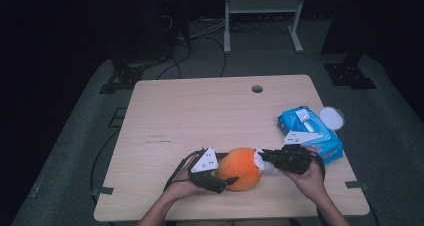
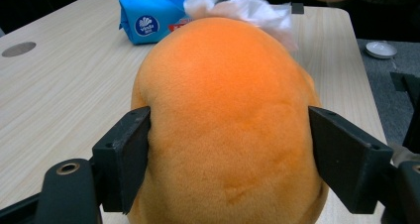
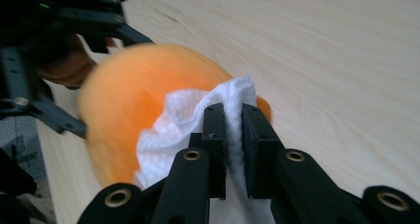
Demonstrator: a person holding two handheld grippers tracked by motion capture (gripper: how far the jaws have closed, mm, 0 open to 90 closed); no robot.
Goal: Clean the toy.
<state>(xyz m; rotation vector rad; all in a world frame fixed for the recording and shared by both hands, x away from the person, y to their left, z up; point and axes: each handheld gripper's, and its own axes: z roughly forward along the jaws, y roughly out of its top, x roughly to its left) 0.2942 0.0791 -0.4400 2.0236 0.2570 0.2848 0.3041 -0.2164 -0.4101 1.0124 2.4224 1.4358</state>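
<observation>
Left gripper (image 1: 227,181) clamps orange plush (image 1: 241,168); right gripper (image 1: 263,157) presses tissue (image 1: 261,161).

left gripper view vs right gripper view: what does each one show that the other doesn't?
Left gripper view alone: the blue wet-wipe pack behind the orange plush toy, the table's round hole, a white lid on the floor, and the left tongs pressing the toy's two sides.
Right gripper view alone: the right tongs shut on the white wipe, whose folds lie against the toy.
Both: the plush toy, the wipe on its far end, and the light wooden table.
</observation>
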